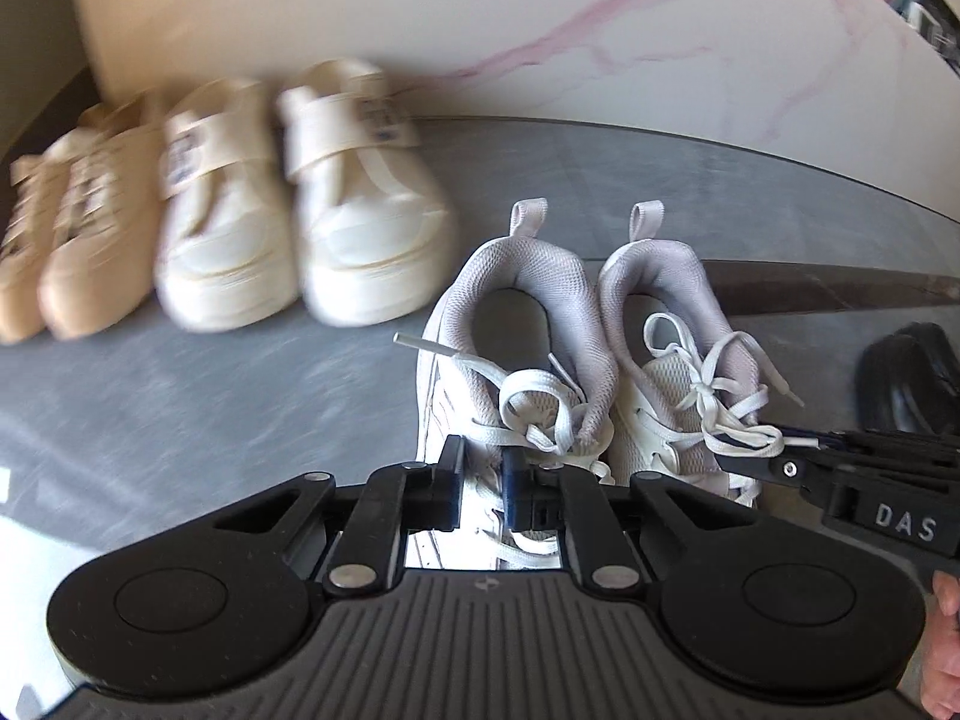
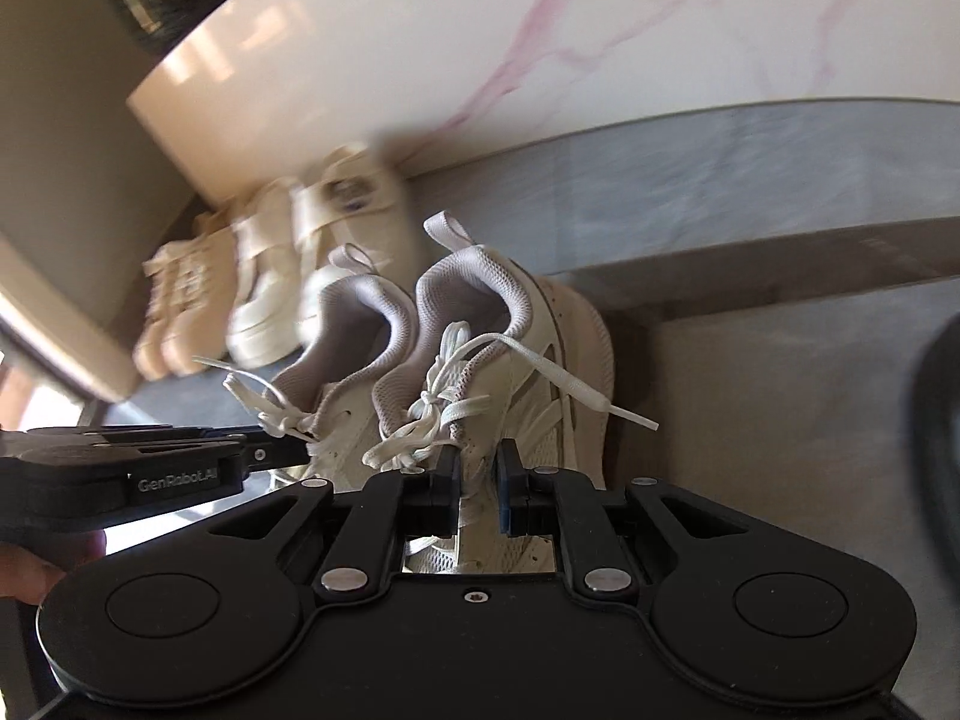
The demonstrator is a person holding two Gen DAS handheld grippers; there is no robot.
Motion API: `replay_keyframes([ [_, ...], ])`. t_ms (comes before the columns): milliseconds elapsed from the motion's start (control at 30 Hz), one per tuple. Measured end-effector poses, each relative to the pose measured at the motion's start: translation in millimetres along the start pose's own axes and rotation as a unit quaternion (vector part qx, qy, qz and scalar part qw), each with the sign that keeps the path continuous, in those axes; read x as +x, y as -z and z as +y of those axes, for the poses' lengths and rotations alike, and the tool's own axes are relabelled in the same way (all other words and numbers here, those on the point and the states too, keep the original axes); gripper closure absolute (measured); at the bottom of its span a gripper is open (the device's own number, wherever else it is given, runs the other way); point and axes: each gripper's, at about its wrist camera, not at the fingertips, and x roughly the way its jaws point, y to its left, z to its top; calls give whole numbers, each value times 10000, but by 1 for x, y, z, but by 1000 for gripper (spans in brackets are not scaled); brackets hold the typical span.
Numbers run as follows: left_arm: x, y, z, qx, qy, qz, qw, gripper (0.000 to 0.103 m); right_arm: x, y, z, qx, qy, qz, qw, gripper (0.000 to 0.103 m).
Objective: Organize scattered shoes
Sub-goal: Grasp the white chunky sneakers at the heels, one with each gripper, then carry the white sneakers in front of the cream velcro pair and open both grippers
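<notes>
The left gripper [image 1: 483,477] has its fingers nearly closed on the tongue and lace area of the left-hand grey mesh lace-up sneaker [image 1: 510,360]; the right gripper [image 2: 479,480] pinches the same part of the other grey mesh sneaker [image 2: 510,372]. Each seems clenched on its own shoe, though the contact sits low in each view and is partly hidden. The two sneakers are side by side, touching, heels toward the white pink-veined marble wall [image 1: 540,30], over the grey stone floor [image 1: 180,408]. Just to their left, two cream strap shoes [image 1: 300,210] and two beige lace-up shoes [image 1: 66,228] stand in a row against the wall, toes pointing out.

Judging from this, the step is carrying the grey pair to the row's open end. Doing it well means keeping both grippers level and moving together so the shoes stay parallel, and minding the loose white laces [image 1: 540,402]. A black shoe [image 1: 912,378] lies at the right, probably next.
</notes>
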Motion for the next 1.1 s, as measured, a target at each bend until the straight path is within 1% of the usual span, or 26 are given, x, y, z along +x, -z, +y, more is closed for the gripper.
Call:
replay_keyframes([
  [67,-7,3,20,-151,-146,9,9998,96,8,2,14,-59,-181,133,9997,92],
  [233,-21,13,55,-355,-428,50,9984,96,26,4,43,-298,-566,399,9972,92],
  [367,-29,23,78,-458,-604,80,9971,96,36,9,70,-581,-754,522,9941,91],
  [533,-36,28,107,-722,-735,-13,9947,96,57,9,90,-645,-960,631,9913,91],
  [733,-32,15,125,-775,-728,-149,9942,96,84,1,102,-581,-949,594,9920,91],
  [833,-30,13,128,-828,-702,-157,9940,96,83,4,112,-545,-899,577,9928,91],
  [933,-28,13,129,-889,-627,-148,9940,96,71,3,100,-441,-770,571,9944,91],
  [1000,-26,13,130,-928,-569,-127,9940,95,72,3,96,-320,-754,542,9952,91],
  [1100,-21,12,133,-950,-515,3,9941,92,62,6,94,-275,-733,550,9954,89],
])
